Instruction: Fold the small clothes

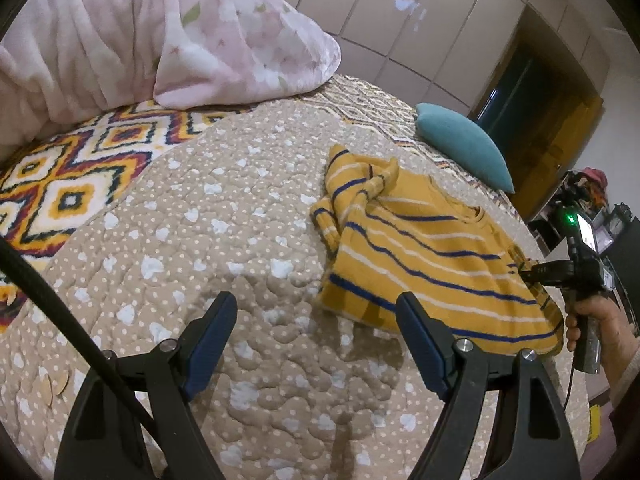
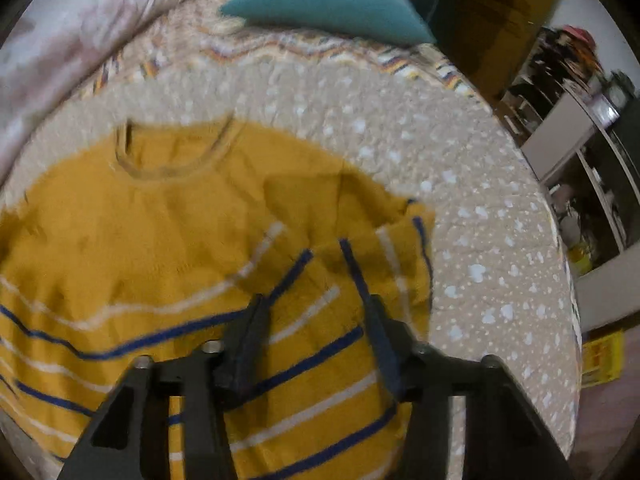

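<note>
A small mustard-yellow sweater with blue and white stripes (image 1: 420, 256) lies on the beige quilted bed cover (image 1: 224, 232). Its left sleeve (image 1: 352, 184) is bunched up near the collar. My left gripper (image 1: 316, 312) is open and empty, low over the cover just left of the sweater's hem. My right gripper (image 1: 532, 272) is at the sweater's right edge. In the right wrist view the sweater (image 2: 160, 240) fills the frame, and the right gripper (image 2: 316, 308) is open with the folded-in right sleeve (image 2: 360, 264) between its fingers. That view is blurred.
A pink floral blanket (image 1: 160, 36) is heaped at the back left. A teal cushion (image 1: 464, 144) lies behind the sweater. A patterned rug-like cover (image 1: 72, 176) shows at left. The bed's edge (image 2: 560, 280) runs close on the right, with shelves beyond.
</note>
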The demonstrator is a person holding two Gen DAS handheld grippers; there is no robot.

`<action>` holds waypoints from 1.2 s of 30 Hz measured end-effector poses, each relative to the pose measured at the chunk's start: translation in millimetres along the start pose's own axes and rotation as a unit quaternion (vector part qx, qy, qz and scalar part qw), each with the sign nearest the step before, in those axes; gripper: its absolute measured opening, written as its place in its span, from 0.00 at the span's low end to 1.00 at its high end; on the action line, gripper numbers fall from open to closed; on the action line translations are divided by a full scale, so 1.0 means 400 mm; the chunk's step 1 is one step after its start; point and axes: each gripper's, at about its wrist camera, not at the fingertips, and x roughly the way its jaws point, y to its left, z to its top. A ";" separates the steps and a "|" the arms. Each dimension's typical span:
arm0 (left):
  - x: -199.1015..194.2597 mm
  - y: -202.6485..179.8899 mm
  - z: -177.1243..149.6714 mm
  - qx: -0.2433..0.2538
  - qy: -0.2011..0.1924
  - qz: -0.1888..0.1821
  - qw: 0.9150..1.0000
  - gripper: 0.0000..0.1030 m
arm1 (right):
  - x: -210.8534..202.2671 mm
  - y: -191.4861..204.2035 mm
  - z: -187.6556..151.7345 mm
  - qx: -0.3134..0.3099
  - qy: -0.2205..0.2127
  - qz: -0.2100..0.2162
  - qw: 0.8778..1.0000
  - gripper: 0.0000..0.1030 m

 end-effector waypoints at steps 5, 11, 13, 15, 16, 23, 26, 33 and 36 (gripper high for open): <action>0.024 0.006 0.010 -0.014 0.016 0.001 1.000 0.78 | 0.008 -0.050 0.046 0.052 -0.010 -0.073 0.996 0.15; 0.040 0.002 0.004 -0.006 0.033 0.012 0.999 0.78 | -0.083 -0.050 0.025 0.027 -0.034 -0.048 0.998 0.21; 0.037 0.002 0.002 -0.007 0.033 0.012 0.999 0.78 | -0.125 -0.079 0.002 0.027 -0.037 -0.032 0.998 0.27; 0.030 -0.003 -0.002 -0.003 0.031 0.013 0.999 0.78 | -0.181 -0.133 -0.046 0.032 -0.038 -0.017 0.999 0.32; 0.027 -0.008 -0.005 0.002 0.031 0.015 0.999 0.78 | -0.199 -0.157 -0.064 0.032 -0.039 -0.015 0.999 0.32; -0.017 -0.079 -0.074 0.062 0.022 0.036 0.997 0.78 | -0.357 -0.362 -0.291 0.009 -0.068 -0.119 0.990 0.44; -0.012 -0.127 -0.115 0.089 0.049 0.046 0.994 0.78 | -0.378 -0.403 -0.382 -0.008 -0.073 -0.135 0.988 0.47; 0.002 -0.219 -0.210 0.139 0.075 0.079 0.984 0.79 | -0.326 -0.330 -0.552 0.012 -0.081 0.006 0.997 0.47; 0.015 -0.235 -0.228 0.153 0.074 0.106 0.980 0.83 | -0.294 -0.258 -0.572 0.011 -0.093 0.064 0.994 0.47</action>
